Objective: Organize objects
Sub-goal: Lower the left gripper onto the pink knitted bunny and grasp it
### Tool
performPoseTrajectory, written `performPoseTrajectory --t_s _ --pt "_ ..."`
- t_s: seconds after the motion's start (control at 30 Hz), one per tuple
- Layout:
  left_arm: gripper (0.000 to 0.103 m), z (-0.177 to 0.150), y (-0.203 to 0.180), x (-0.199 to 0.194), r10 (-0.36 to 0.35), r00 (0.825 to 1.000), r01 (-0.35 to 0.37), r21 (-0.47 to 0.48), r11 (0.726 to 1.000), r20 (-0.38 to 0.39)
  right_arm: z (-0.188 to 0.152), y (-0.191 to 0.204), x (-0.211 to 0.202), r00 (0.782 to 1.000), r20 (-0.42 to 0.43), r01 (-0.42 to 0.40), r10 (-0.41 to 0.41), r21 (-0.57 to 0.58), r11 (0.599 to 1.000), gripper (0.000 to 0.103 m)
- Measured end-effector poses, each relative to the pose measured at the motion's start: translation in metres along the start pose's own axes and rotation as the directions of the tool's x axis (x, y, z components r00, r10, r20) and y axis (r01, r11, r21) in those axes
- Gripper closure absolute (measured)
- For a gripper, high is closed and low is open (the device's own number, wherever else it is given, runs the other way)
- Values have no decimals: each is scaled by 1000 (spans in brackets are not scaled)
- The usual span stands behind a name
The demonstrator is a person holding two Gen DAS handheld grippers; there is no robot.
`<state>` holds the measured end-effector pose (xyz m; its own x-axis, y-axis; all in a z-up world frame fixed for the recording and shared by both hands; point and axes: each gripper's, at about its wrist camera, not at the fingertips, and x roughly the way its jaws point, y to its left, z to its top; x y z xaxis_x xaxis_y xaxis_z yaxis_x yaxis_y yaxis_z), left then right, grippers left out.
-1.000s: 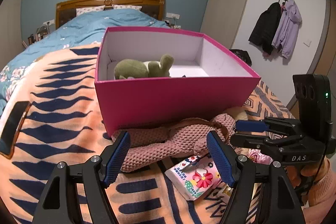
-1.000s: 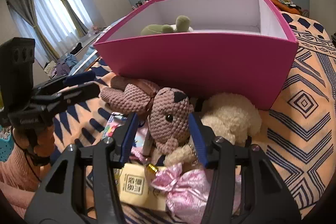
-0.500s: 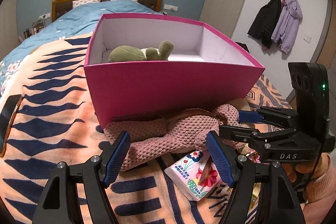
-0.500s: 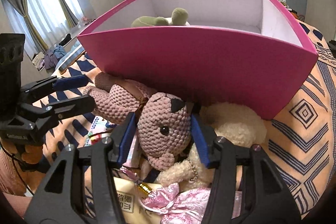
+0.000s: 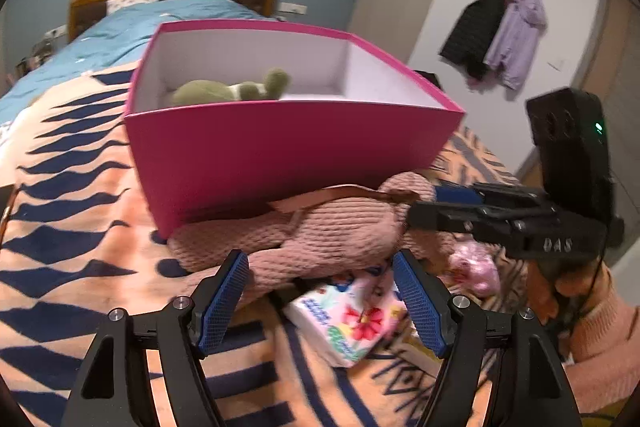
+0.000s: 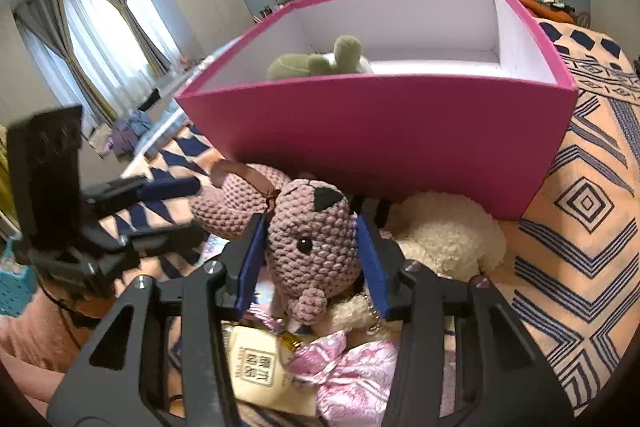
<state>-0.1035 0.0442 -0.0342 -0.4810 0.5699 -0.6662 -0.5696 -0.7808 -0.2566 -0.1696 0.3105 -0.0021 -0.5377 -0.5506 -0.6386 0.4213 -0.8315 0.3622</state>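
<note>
A pink knitted toy [image 5: 328, 227] lies on the patterned blanket against the front wall of the magenta box [image 5: 296, 155]. Its head [image 6: 312, 227] sits between the blue pads of my right gripper [image 6: 312, 247], whose jaws are closing and touch both cheeks. The left gripper [image 5: 320, 287] is open, and the toy's lower body lies between its fingertips without being squeezed. Each view also shows the other hand's tool: the right gripper [image 5: 428, 207] and the left gripper [image 6: 198, 209]. A green plush [image 6: 316, 61] lies inside the box [image 6: 380, 131].
A flowered tissue packet [image 5: 348, 315] lies under the knitted toy. A cream fluffy toy [image 6: 448, 239], a pink satin pouch [image 6: 352, 367] and a cream packet [image 6: 256, 359] crowd around the right gripper. The box stands close behind. Bare blanket [image 5: 80, 227] stretches to the left.
The right jaws have narrowed onto the toy's head. The left gripper has edged forward, so the toy's body now lies between its fingertips, and its view has tilted.
</note>
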Motion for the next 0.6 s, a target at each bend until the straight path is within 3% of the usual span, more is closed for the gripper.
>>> performPoseTrajectory --t_s 0.13,0.2,0.47,0.6 --pt "27 0 -9 6 1 1000 0 41 999 -23 3 0 -10 1000 10 -22 22 -5 1000 62" --pt "27 1 -9 11 16 999 -14 45 999 -37 3 1 -9 1000 6 16 -16 -15 1000 67" --pt "27 2 -1 16 46 998 -44 34 998 -53 -1 8 9 996 -32 84 -86 -58 995 48" --pt "27 1 6 17 42 997 -41 13 999 -63 -4 10 22 992 -49 109 -114 -93 990 48"
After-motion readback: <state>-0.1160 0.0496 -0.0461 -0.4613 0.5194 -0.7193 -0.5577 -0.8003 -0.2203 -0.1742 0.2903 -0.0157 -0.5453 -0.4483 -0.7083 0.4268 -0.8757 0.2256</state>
